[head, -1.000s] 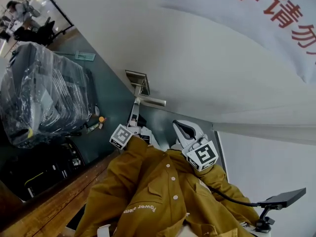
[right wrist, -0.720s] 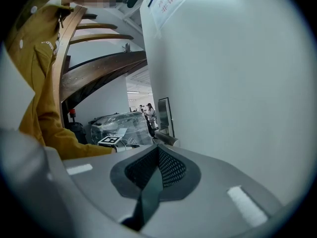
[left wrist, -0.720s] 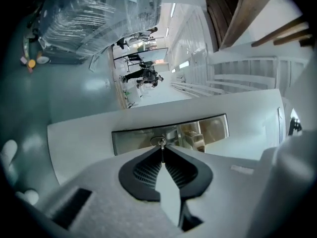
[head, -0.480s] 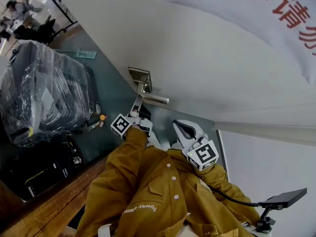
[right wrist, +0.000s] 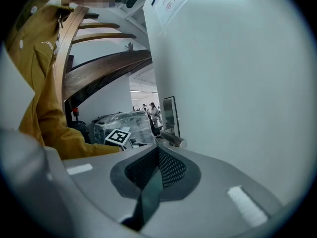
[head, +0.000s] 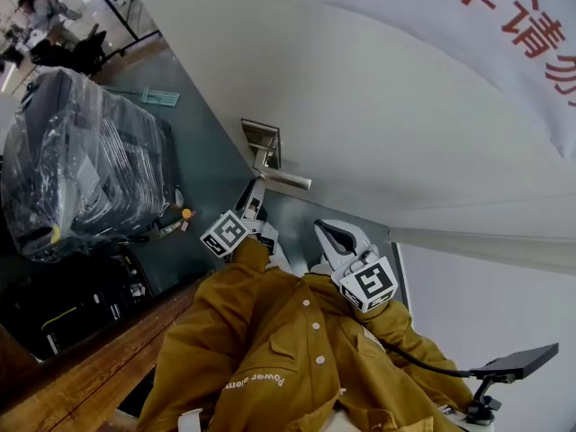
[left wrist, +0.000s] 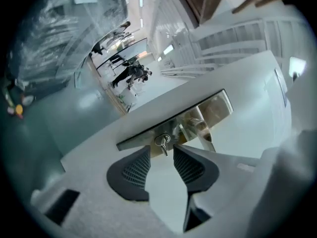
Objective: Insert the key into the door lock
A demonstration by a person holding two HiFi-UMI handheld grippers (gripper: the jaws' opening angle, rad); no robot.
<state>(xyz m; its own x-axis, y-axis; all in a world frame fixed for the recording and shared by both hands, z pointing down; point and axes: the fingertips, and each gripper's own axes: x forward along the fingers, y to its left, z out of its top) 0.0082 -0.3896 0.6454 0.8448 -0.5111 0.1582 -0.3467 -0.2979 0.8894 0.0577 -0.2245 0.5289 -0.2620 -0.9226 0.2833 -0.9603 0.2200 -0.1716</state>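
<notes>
The white door [head: 378, 124] carries a metal lock plate [left wrist: 173, 127] with a lever handle [head: 286, 181]. A small silver key [left wrist: 162, 143] sits in the keyhole of that plate, its head hanging out. My left gripper [left wrist: 161, 152] points at the lock with its jaws opening. The key head lies between the dark ribbed fingertips [left wrist: 141, 158], and neither pad touches it. In the head view the left gripper [head: 251, 196] reaches up just below the handle. My right gripper [right wrist: 157, 157] is shut and empty, held back beside the door [right wrist: 233, 83], lower right of the left one [head: 346, 244].
A plastic-wrapped black case [head: 81, 169] stands on the grey floor to the left. A wooden rail [head: 90, 367] runs along the lower left. A sign with red lettering [head: 504, 25] hangs on the door. A tablet on a stand [head: 517, 363] is at the lower right.
The left gripper has rolled a little at the lock and stayed in place. The right gripper has not moved.
</notes>
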